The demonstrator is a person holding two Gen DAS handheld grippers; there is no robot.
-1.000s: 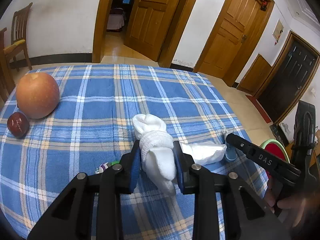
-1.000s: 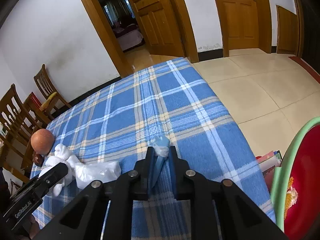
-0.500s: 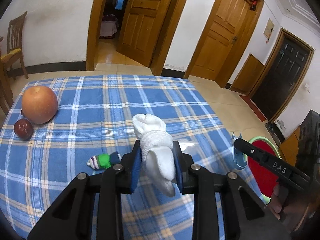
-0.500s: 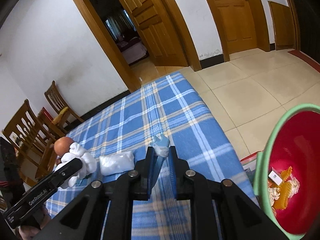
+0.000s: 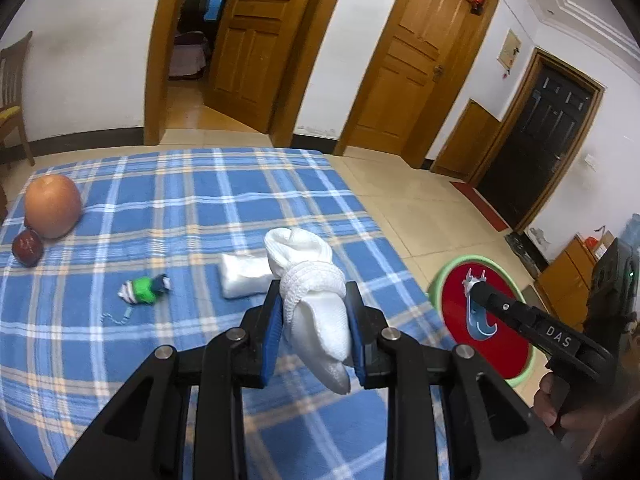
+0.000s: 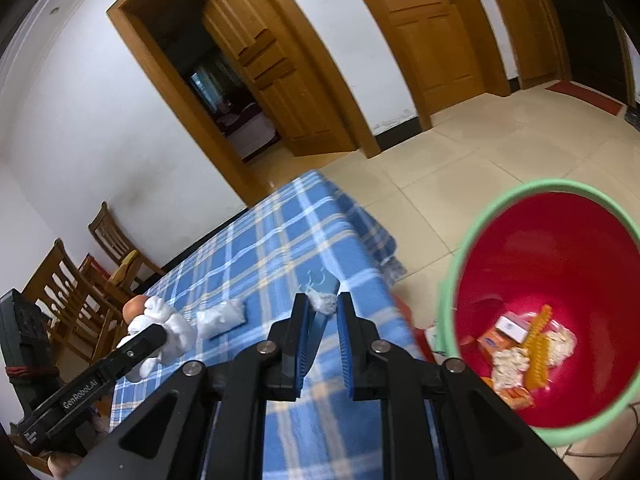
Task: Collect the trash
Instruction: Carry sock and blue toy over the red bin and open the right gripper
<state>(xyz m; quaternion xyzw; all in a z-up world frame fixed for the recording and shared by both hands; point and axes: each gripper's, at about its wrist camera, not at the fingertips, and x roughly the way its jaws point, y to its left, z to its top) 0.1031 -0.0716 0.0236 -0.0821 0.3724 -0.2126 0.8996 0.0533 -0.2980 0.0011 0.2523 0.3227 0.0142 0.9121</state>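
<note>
The left gripper is clenched on a white rolled sock, a soft, light bundle bulging ahead of the pads, best pinched at its ribbed band, as it is now. The right gripper pinches a thin bluish plastic hook with a white wad: stiff, light, probably slippery. Right of its pads sits the smooth red bin, green-rimmed, holding wrappers
</note>
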